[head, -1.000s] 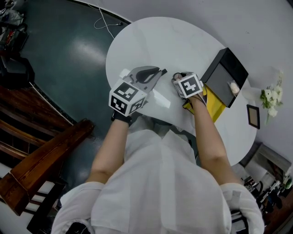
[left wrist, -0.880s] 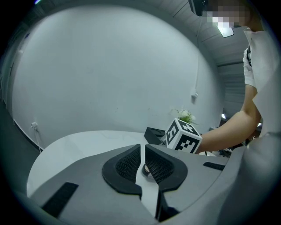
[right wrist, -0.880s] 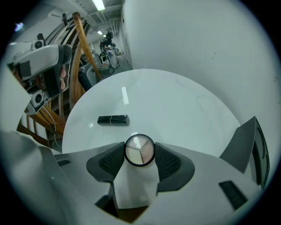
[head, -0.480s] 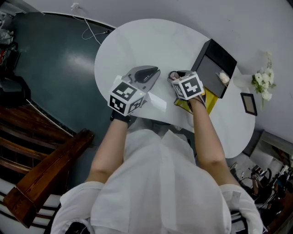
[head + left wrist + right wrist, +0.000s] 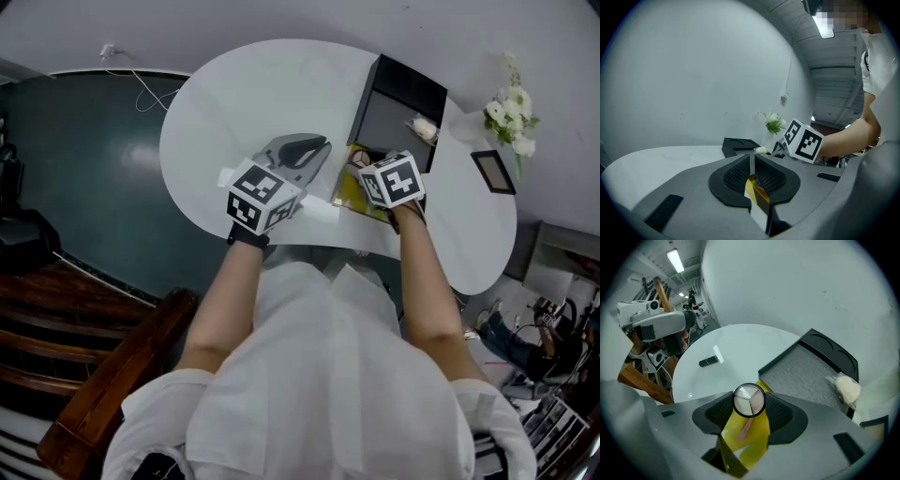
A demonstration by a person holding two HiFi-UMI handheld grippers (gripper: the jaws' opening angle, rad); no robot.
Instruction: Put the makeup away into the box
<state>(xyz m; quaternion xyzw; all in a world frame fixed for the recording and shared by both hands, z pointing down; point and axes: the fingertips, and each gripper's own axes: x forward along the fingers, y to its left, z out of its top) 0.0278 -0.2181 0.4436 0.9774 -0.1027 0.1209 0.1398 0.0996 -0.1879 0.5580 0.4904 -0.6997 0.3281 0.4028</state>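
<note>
Compact [image 5: 749,398], round and clear-lidded, is shown clamped between the jaws of the right tool [image 5: 749,405] and held over a yellow packet [image 5: 752,439] that lies on the white surface [image 5: 736,350] just in front of the open black box [image 5: 801,371]. The grey floor of the box is bare except for a pale puff [image 5: 847,386] near one corner. The left tool [image 5: 752,164] is seen beside the right with its jaws closed together; nothing appears to be gripped. A small dark tube [image 5: 708,362] lies well apart on the surface. The carrying step is judged to be in hand. For the next move, the compact would need to be taken forward over the box rim, lowered onto the grey floor and released.
</note>
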